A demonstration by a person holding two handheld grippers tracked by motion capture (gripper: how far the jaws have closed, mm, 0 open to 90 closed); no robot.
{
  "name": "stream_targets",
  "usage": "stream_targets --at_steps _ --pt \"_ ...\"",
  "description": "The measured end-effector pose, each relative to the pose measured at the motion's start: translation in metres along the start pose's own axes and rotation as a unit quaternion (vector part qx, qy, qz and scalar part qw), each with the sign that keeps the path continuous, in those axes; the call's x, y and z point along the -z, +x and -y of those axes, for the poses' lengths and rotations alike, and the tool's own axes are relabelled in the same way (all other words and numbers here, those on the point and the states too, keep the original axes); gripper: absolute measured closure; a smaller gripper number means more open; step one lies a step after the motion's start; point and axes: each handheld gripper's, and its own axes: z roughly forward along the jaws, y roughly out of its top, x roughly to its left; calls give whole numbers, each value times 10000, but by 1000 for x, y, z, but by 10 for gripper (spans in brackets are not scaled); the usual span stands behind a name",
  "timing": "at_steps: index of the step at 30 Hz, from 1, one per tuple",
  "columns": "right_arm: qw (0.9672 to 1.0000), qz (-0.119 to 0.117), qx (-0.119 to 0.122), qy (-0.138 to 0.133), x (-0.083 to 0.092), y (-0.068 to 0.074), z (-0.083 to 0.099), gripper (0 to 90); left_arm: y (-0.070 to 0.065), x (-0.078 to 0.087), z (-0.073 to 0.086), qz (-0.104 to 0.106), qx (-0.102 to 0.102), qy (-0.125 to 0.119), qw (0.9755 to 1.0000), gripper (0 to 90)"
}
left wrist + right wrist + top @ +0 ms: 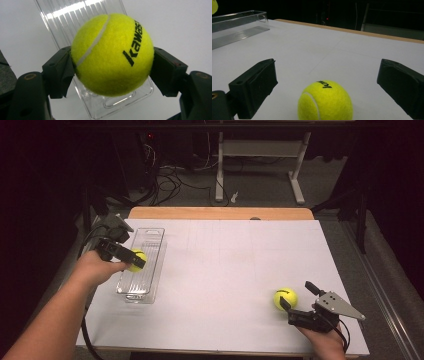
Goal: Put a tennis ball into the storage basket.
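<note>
Our left gripper (131, 259) clamps a yellow tennis ball (112, 55), one jaw pressed against each side. We hold this ball above the clear plastic tray (150, 240), which lies lengthwise on the white table (225, 255) near its left edge. Our right gripper (295, 302) has its jaws spread wide. We see a second tennis ball (325, 101) on the table between those jaws, with neither jaw touching it.

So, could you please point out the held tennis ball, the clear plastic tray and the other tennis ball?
held tennis ball (112, 53), left gripper view, felt front.
clear plastic tray (154, 239), high view, far ribbed floor.
other tennis ball (325, 103), right gripper view, upper felt.
</note>
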Motion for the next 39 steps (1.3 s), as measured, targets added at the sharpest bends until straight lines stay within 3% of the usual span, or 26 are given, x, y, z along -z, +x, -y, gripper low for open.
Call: stream_targets --at_steps 28,39 --pt "10000 -28 -10 -13 1 0 0 29 7 -41 -28 -217 210 383 9988 267" --pt "10000 -37 -4 -21 1 0 0 29 8 -52 -32 -405 229 555 9974 267"
